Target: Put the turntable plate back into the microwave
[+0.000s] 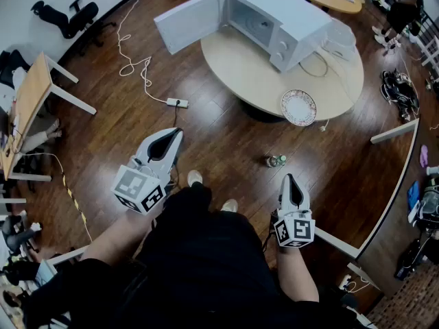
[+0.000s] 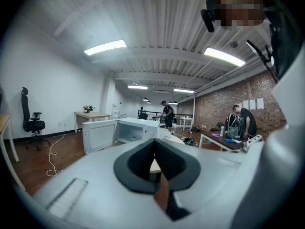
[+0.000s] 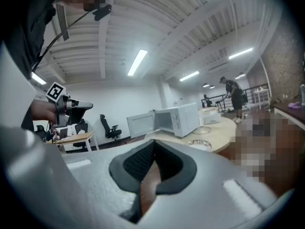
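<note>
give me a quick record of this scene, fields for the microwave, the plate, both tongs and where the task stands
microwave: on the round table, door swung open
turntable plate: lying flat on the table near its front edge, apart from the microwave
left tongs: shut, nothing held, over the floor
right tongs: shut, nothing held, over the floor
task status: plate not yet picked up
on the floor: small bottle, power strip
</note>
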`<state>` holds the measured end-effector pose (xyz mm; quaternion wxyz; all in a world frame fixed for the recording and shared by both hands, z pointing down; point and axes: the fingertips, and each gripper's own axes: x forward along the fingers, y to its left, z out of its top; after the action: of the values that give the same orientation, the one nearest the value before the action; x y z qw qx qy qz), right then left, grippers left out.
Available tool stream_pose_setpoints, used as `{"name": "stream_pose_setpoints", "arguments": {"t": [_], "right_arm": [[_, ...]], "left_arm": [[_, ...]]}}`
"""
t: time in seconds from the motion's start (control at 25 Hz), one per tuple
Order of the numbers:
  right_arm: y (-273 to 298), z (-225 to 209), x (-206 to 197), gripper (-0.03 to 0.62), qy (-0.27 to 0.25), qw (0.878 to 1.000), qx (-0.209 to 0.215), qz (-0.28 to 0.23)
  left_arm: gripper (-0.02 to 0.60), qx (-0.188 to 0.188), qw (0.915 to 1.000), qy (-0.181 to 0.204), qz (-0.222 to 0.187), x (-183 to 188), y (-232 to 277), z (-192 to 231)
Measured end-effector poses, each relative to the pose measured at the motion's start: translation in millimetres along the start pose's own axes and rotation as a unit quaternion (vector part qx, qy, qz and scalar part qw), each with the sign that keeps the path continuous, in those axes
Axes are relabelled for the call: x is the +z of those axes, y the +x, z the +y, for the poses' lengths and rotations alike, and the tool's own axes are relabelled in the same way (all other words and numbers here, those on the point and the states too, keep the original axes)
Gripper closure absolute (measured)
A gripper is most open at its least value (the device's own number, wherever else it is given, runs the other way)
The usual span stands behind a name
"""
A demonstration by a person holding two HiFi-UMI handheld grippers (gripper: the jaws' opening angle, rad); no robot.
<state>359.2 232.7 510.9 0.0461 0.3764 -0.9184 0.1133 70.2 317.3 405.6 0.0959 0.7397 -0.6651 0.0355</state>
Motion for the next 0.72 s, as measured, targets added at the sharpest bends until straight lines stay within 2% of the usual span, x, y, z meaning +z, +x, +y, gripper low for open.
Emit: {"name": "stream_pose_setpoints", "arguments": {"t": [0.12, 0.24, 0.4, 0.56, 0.72], "right_arm": [[6, 13, 27, 0.594, -0.033, 0.998, -0.006, -0.048], [23, 25, 31, 0.594, -0.047, 0.998, 0.010, -0.044], [47, 27, 44, 0.594, -0.047, 0.998, 0.007, -0.051], [77, 26, 59, 0.594, -0.046, 0.997, -0.005, -0.057], [111, 28, 73, 0.594, -0.041, 0.997, -0.007, -0.065]], "left_arm": [[0.583, 0.016, 0.9998, -0.003, -0.012, 7, -6, 19], [0.583, 0.022, 0.9995, 0.002, -0.020, 12, -5, 39], [0.583, 0.005, 0.9995, -0.020, -0.026, 17, 9, 62], [0.583, -0.004, 0.9991, 0.023, -0.034, 25, 32, 89], [0.583, -0.014, 0.9990, 0.029, -0.031, 31, 65, 121]]}}
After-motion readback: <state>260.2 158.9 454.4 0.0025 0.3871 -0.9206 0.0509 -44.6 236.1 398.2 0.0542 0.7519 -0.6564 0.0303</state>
